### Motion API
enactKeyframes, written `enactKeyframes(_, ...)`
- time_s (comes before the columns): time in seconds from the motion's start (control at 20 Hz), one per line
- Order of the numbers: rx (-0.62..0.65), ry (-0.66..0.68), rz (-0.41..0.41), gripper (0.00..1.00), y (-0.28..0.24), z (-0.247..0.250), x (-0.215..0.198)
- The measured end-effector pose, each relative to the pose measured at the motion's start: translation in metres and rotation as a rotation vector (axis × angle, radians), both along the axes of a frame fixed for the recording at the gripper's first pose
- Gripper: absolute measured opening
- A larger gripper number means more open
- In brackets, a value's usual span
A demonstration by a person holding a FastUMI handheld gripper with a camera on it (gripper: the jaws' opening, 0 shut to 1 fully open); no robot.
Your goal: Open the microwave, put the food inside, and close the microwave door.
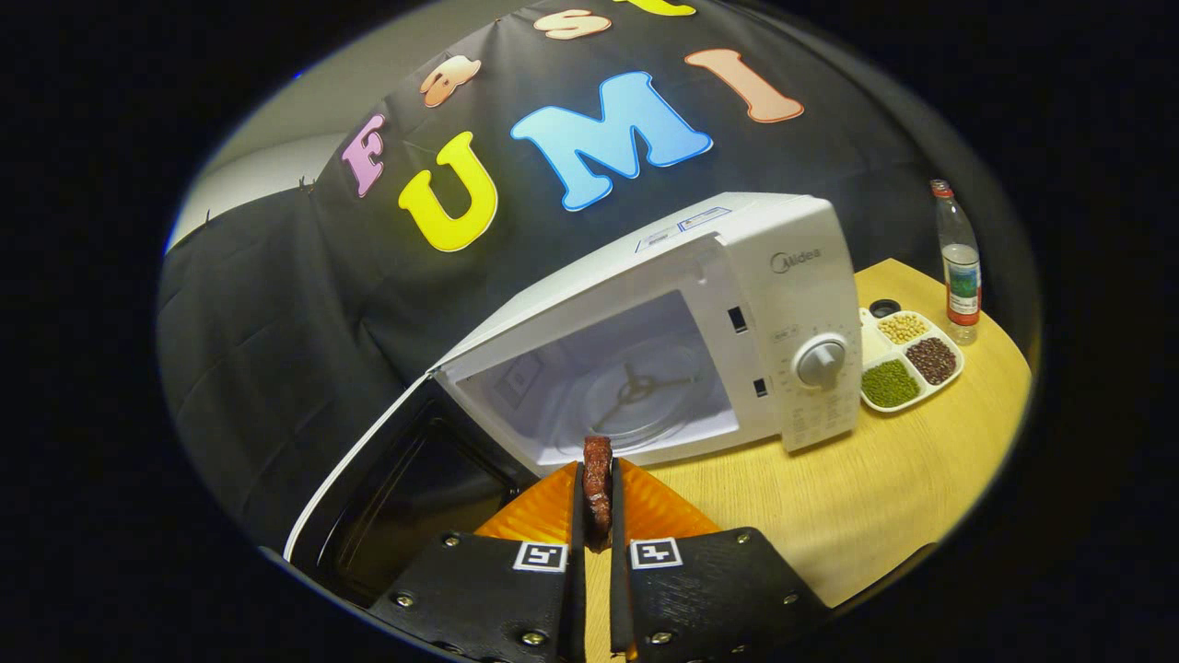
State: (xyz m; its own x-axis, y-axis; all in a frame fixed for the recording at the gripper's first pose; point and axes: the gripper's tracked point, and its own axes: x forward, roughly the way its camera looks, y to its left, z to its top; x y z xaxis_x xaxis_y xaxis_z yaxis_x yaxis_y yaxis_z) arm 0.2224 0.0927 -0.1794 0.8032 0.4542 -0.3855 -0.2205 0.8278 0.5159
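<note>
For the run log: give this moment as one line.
gripper: shut on food piece | microwave: door open, cavity empty | food: just outside cavity, above table | next: probably place inside

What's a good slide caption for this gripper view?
Gripper shut on a food piece, just short of the open microwave and its bare turntable.
</note>
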Motion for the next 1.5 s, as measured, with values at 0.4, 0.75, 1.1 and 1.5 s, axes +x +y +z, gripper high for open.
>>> enactKeyframes(0.4, -0.052, -0.1, -0.013, 0.1, 0.041, -0.021, 0.066)
enactKeyframes(0.75, -0.035, -0.066, -0.06, 0.1, 0.05, -0.05, 0.106)
enactKeyframes(1.1, -0.087, -0.029, -0.128, 0.16, 0.039, -0.073, 0.129)
enactKeyframes(1.5, -0.34, -0.165, -0.143, 0.95, 0.026, -0.05, 0.136)
